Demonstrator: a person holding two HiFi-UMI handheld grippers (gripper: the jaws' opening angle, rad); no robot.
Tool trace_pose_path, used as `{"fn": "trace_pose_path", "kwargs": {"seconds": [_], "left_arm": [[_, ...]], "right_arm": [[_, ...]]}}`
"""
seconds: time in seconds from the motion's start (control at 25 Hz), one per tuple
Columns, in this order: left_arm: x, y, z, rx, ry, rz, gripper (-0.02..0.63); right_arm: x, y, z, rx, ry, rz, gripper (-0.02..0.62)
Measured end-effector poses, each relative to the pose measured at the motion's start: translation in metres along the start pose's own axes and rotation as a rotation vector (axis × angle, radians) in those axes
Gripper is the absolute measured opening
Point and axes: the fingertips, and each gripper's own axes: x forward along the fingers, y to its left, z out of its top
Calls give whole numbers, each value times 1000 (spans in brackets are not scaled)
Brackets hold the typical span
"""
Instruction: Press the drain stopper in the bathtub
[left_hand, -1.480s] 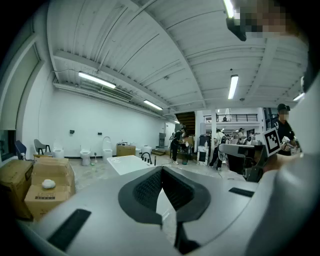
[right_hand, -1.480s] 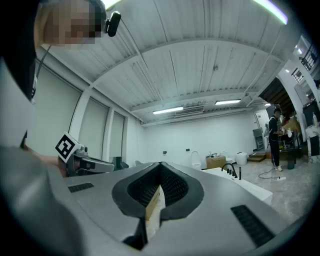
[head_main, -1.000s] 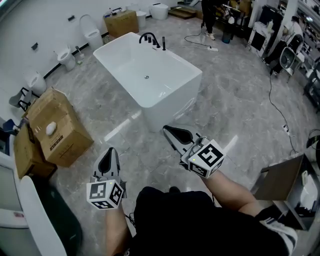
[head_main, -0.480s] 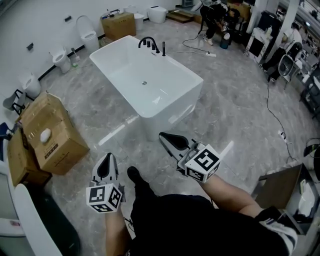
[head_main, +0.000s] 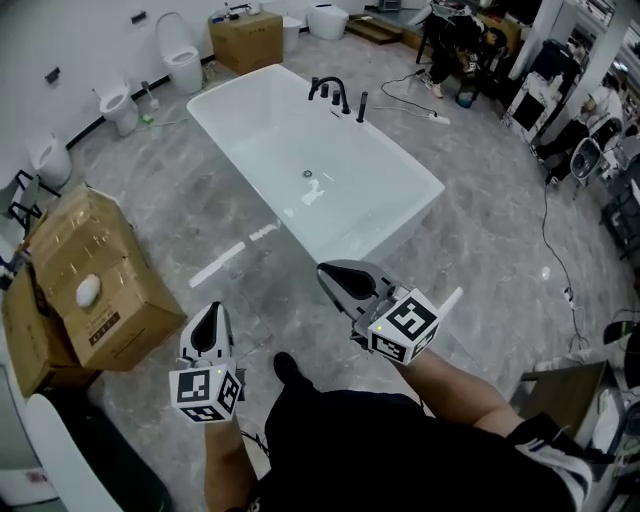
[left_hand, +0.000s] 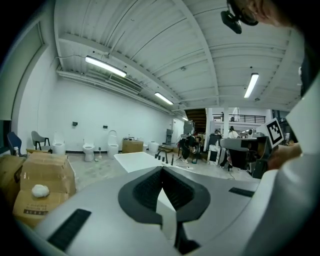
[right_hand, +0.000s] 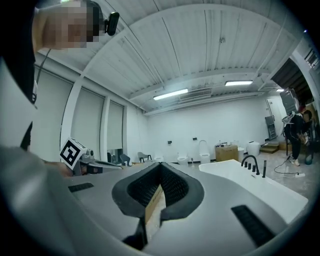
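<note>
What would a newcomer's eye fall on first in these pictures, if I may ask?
The white bathtub stands out mid-floor, with a black tap at its far rim and a small drain in its bottom. Nearer the camera, the left gripper and right gripper hover short of it, jaws shut and empty. Brown boxes sit at the left.
</note>
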Motion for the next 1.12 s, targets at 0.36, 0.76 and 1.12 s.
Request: {"fn": "trace_pose_path", "kwargs": {"seconds": [0.36, 0.76, 1.12], "left_arm": [[90, 159, 41, 19, 19, -8, 9], [168, 199, 53, 2, 58, -42, 9], [322, 248, 77, 27, 100, -35, 9]], "right_arm": [[182, -40, 26, 17, 11, -30, 14], [264, -99, 10, 82, 40, -35, 14], [369, -237, -1, 142, 23, -58, 14]]}}
